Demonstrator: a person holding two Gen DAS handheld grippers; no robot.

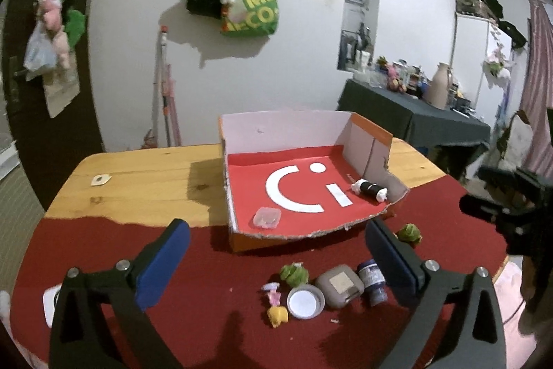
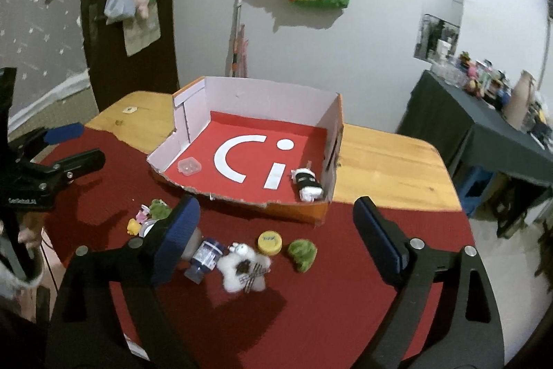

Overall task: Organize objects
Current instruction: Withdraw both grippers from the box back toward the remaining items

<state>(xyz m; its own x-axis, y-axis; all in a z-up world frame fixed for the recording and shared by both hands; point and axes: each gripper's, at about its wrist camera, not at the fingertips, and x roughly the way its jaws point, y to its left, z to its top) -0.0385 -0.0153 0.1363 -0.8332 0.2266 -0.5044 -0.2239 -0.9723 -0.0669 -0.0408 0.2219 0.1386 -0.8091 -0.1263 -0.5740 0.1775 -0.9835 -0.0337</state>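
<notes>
Right wrist view showed both grippers gaping, empty; two things sat in the box, toys waited on the cloth's near edge.

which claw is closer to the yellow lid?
Right. The right claw hangs just above the yellow lid; the left claw is off to the side, past the toys.

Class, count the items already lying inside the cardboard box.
2: a clear plastic case near the box's torn front edge, and a black-and-white roll against the opposite side wall.
</notes>
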